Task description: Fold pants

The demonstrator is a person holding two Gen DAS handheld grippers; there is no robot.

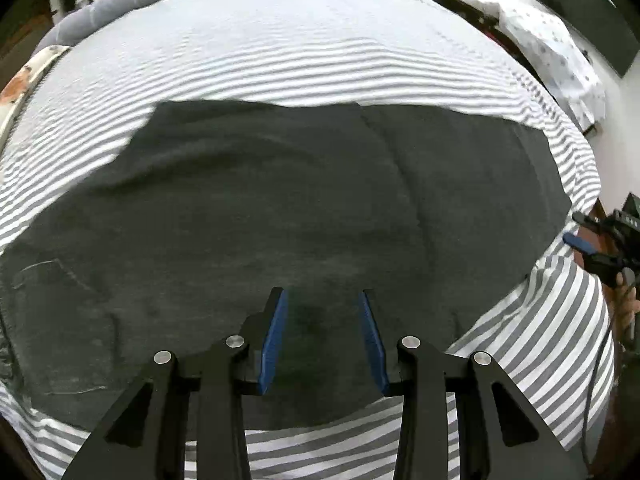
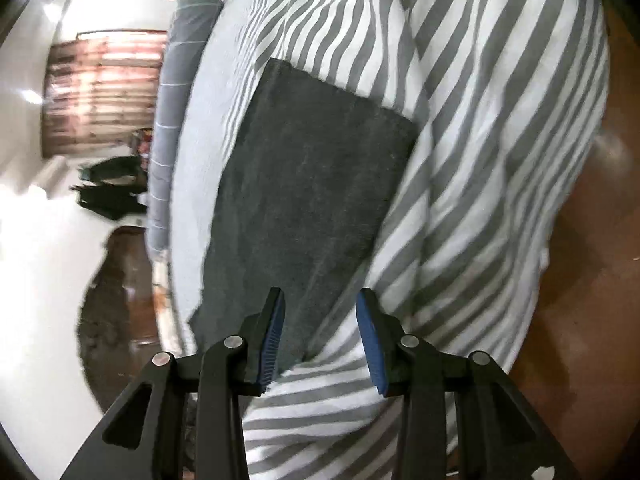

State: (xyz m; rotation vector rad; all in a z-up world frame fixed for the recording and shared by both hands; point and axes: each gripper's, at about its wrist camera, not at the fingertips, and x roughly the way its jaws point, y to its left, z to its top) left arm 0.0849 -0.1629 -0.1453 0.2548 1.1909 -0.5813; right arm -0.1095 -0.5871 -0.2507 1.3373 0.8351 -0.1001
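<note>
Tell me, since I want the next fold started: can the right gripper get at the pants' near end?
Probably yes: the right gripper hangs open just above the dark pants on the striped sheet, nothing between.

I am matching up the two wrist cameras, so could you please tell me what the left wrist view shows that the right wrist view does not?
Only the left wrist view shows the right gripper from outside, at the bed's right edge, and a dark panel on the wall. Only the right wrist view shows the slatted window and the brown floor. Both show the dark pants spread on the striped sheet, the grey rolled bedding, and open, empty jaws.
</note>
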